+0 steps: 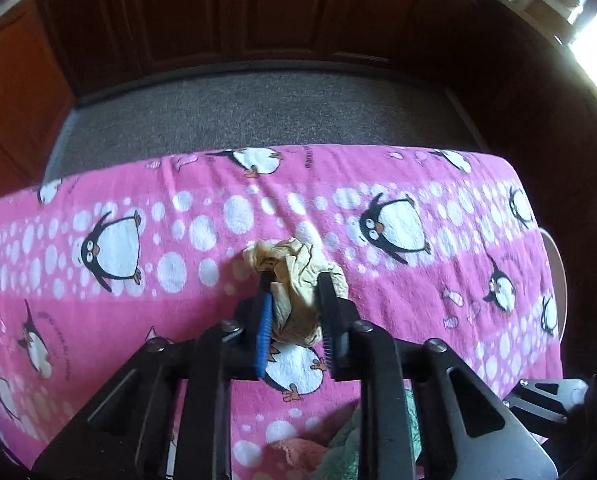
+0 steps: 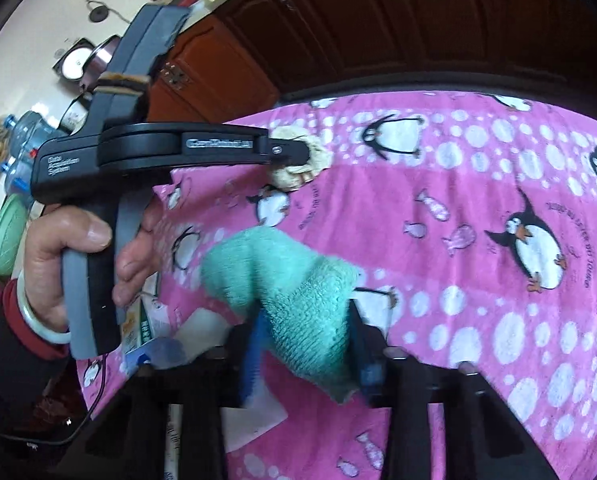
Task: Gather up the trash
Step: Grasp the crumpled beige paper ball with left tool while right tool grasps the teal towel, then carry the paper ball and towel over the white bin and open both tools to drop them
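Left claw (image 1: 294, 280) clamped on crumpled yellow paper (image 1: 298, 276).

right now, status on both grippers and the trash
Left gripper shut on crumpled yellow paper, on the pink penguin cloth. Right gripper shut on green towel. Nothing in the way.

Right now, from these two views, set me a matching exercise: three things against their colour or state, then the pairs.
Things:
1. paper wad
2. towel
3. blanket

Colour or state:
A. pink, with penguins, spread flat
B. teal, between the right gripper's fingers
C. pale yellow, crumpled, clamped by the left gripper

Pairs: 1-C, 2-B, 3-A
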Demonstrator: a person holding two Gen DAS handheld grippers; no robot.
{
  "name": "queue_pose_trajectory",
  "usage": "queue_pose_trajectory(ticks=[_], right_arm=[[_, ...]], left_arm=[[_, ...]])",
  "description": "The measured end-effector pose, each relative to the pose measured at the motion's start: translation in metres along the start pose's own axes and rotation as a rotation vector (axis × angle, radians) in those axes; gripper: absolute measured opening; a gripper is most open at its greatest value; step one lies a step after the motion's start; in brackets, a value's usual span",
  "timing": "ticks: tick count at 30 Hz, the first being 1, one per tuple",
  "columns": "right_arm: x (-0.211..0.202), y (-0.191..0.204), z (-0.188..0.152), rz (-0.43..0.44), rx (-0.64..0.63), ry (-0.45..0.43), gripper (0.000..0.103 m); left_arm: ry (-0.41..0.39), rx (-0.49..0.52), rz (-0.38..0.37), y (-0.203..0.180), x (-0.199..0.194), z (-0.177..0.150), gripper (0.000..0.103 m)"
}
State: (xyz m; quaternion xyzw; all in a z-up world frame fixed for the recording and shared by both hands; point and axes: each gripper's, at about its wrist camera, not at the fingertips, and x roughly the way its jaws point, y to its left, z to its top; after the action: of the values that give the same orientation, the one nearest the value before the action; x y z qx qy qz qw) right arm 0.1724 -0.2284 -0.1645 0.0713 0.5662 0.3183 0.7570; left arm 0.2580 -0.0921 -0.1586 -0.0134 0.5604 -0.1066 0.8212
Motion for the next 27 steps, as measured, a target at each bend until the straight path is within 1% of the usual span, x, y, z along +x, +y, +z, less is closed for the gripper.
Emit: queue_pose_trajectory(ticks=[4,11,17,27], right_arm=[[-0.006,0.013,-0.008,-0.02,-0.035,-0.012,0.023],[-0.04,0.003,-0.021,-0.033,0.018,-0.09,0.021],[-0.077,-0.015,-0.031,-0.052,0.1,-0.167,0.021],[-0.134,-0.035,-0.054,-0.091,0.192,-0.277,0.021]], left_arm=[[-0.022,0.011,0.019,-0.001,-0.013,-0.01,0.014],[-0.063,0.046,0.032,-0.003,-0.042,-0.021,0.014],[-0.088,0.077,0.006,-0.014,-0.067,-0.031,0.014],[-0.096,0.141,-0.038,-0.053,-0.093,-0.042,0.014]])
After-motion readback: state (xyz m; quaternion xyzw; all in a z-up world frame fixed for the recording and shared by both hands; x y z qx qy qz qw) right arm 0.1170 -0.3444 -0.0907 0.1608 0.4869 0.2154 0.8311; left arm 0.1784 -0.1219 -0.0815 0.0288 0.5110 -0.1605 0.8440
